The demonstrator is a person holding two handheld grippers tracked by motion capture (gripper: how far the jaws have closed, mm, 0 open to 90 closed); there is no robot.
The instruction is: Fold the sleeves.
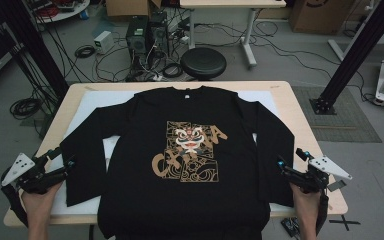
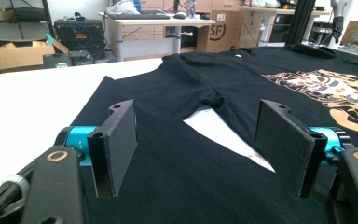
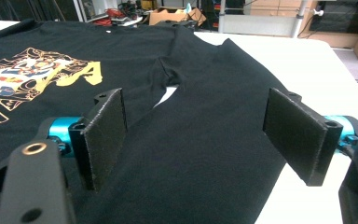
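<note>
Black shirt (image 1: pixel 190 150) spread flat on table (image 1: pixel 300 115); stool (image 1: pixel 203 63) beyond. Left gripper (image 1: pixel 60 165), right gripper (image 1: pixel 291 164) held spread wide, poised at sleeve ends.

A light wooden table (image 1: pixel 300 117) carries a white sheet (image 1: pixel 97 97) over its top. A black long-sleeved shirt (image 1: pixel 190 200) lies flat on the sheet, sleeves spread.

The black long-sleeved shirt (image 1: pixel 185 150) runs past the bottom edge of the high view, so its hem is cut off there. Its body covers most of the white sheet (image 1: pixel 97 97) on the table (image 1: pixel 292 107). The small characters in the gold print (image 1: pixel 190 152) are too fine to read. In the left gripper view the print (image 2: pixel 340 95) is cut by the right edge; in the right gripper view the print (image 3: pixel 32 77) is cut by the left edge.
</note>
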